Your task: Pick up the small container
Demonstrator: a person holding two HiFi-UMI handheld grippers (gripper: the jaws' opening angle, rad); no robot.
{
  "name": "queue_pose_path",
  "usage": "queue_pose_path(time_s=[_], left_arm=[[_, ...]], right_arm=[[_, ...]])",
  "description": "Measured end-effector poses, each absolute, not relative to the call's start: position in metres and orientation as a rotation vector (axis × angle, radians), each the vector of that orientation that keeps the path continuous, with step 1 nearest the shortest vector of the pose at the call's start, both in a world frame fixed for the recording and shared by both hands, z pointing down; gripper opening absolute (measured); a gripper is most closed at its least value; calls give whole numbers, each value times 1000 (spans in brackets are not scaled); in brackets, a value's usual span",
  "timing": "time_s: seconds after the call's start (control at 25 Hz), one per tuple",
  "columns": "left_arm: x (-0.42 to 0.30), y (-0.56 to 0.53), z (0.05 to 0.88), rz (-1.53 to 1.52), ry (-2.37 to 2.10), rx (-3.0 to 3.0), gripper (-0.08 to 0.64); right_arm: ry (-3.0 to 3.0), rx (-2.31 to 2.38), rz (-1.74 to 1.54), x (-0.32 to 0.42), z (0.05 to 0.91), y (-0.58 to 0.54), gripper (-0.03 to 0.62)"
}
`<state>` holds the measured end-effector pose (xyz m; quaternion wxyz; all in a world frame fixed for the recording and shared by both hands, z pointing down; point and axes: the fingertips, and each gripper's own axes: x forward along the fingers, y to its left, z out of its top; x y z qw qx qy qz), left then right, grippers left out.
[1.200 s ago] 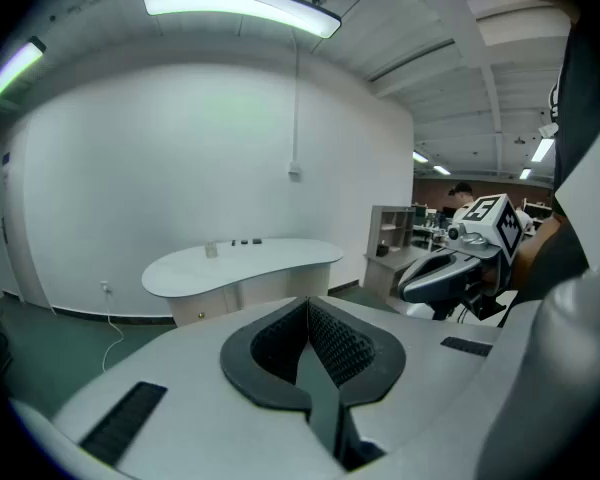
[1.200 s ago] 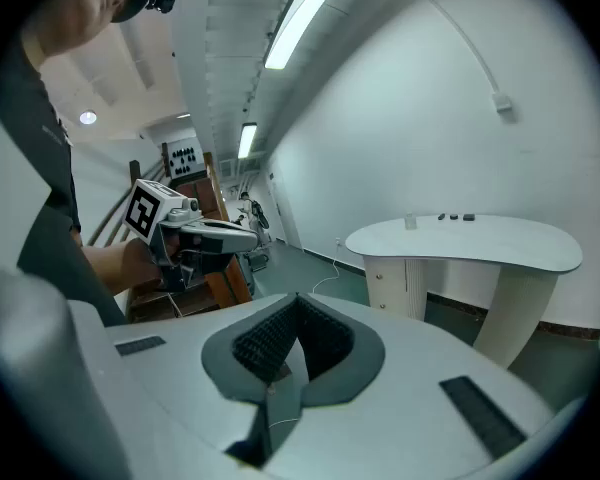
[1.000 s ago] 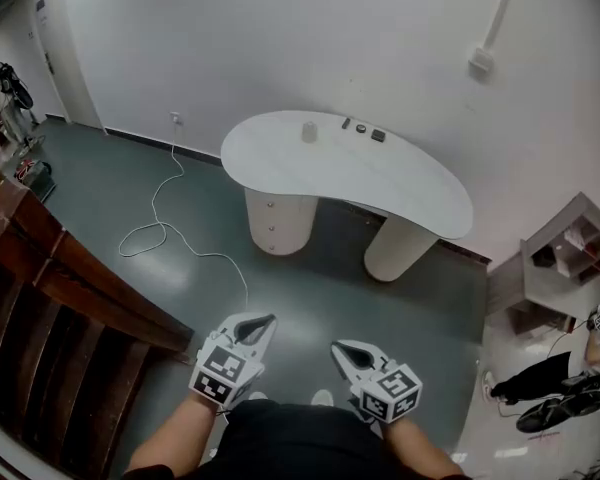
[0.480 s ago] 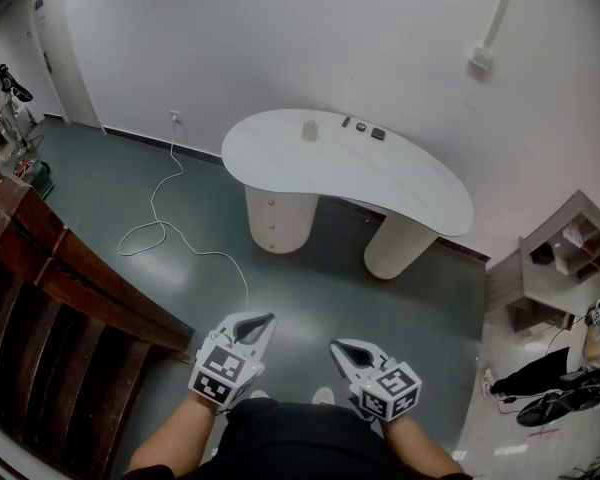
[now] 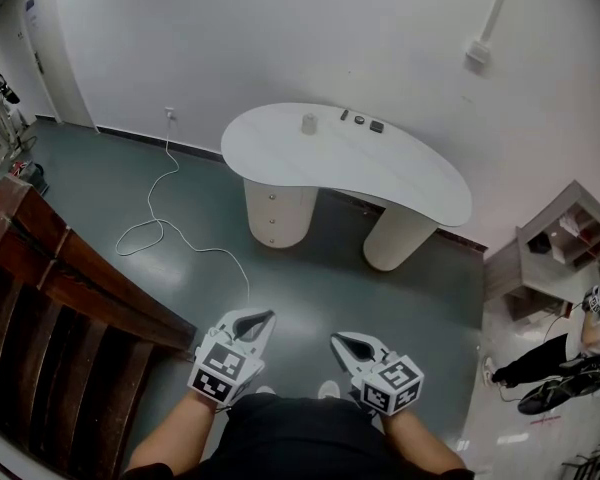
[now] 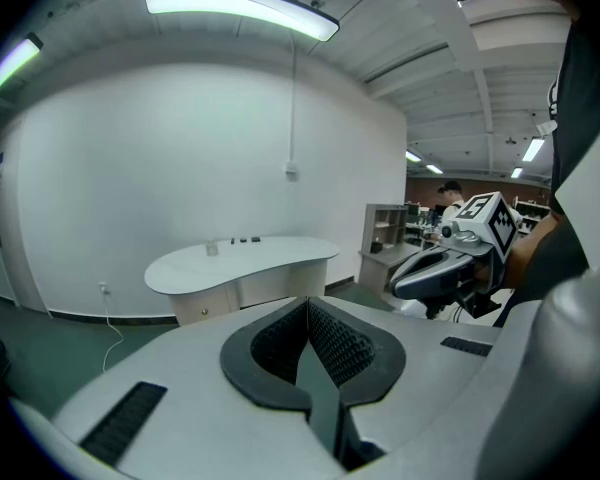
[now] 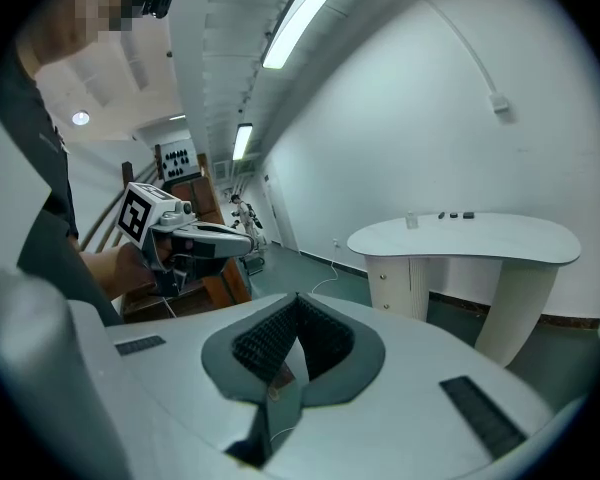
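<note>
The small container [image 5: 308,123], a pale little cup, stands near the back edge of a white kidney-shaped table [image 5: 400,183] across the room. It also shows far off as the container [image 6: 212,249] and the container [image 7: 411,221] in the two gripper views. My left gripper [image 5: 255,320] and right gripper [image 5: 342,344] are held side by side low in front of the person's body, well short of the table. In the left gripper view the left gripper [image 6: 308,303] is shut with nothing in it. The right gripper [image 7: 297,298] is shut and empty too.
Three small dark items [image 5: 360,123] lie on the table right of the container. A white cable [image 5: 170,230] trails over the grey floor from a wall socket. A dark wooden railing [image 5: 60,288] runs along the left. A shelf unit [image 5: 565,243] stands at the right.
The head view has shifted slightly, so the table sits a little higher in the picture. Both grippers keep the same shut pose.
</note>
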<state>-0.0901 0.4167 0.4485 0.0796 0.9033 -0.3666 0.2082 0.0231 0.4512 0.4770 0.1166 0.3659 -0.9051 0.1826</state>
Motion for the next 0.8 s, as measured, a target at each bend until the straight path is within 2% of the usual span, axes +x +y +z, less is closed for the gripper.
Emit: queue_pose_path(time_s=[0.8], left_arm=[[-143, 410, 466, 606, -1042, 2697, 17]], right_arm=[[-2600, 1158, 568, -19, 483, 443, -5]])
